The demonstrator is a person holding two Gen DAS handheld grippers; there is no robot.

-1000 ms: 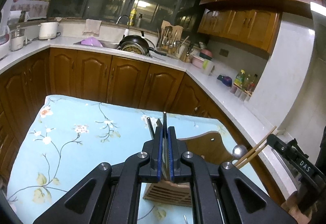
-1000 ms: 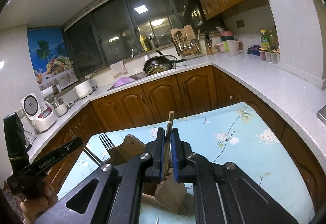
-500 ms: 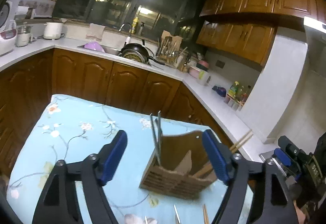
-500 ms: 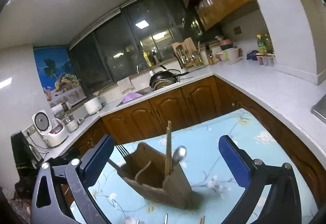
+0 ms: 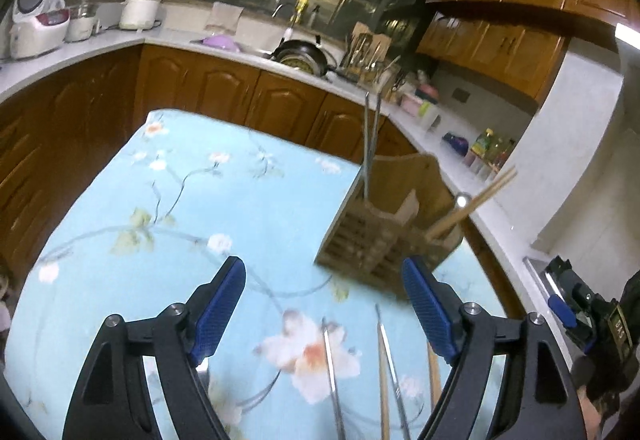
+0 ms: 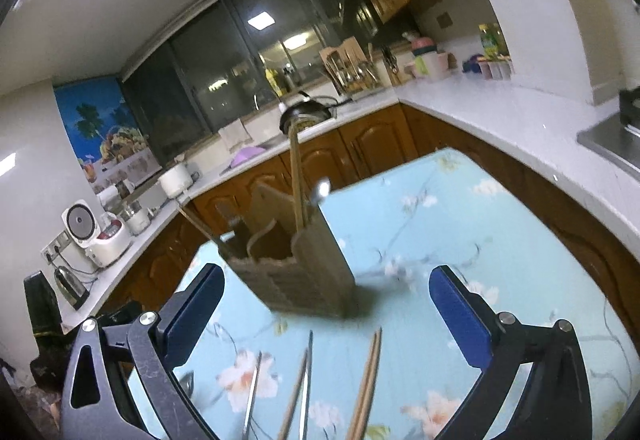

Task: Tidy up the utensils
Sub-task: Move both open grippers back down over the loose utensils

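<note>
Utensils stand sorted in the wooden holder (image 5: 394, 228) on the bench (image 5: 224, 195), which wears a blue floral cloth. Metal chopsticks (image 5: 370, 143) rise from its left compartment, and wooden chopsticks (image 5: 472, 205) lean out of the right one beside a rounded metal end (image 5: 463, 199) that is probably a spoon. A second ago each gripper was clenched on a piece right over the holder; now both have let go and backed away from it. The left gripper (image 5: 324, 314) is released and empty, its blue pads spread wide with only cloth and loose pieces between them. The right gripper (image 6: 326, 312) is likewise released, its jaws as wide as they go, nothing held. That suggests two pieces have just been delivered, and both hands look free to collect more.

More work lies near the lower edge of both views: metal sticks (image 5: 332, 372) and wooden sticks (image 6: 366, 384) rest flat on the cloth in front of the holder. Their near ends are cut off by the frame, so their count and whether any is a fork or spoon cannot be told. Motion blur softens the holder's slatted front. In the right wrist view a utensil leans out of the holder's far compartment, its head too blurred to name. The holder's inside is mostly hidden by its walls.
</note>
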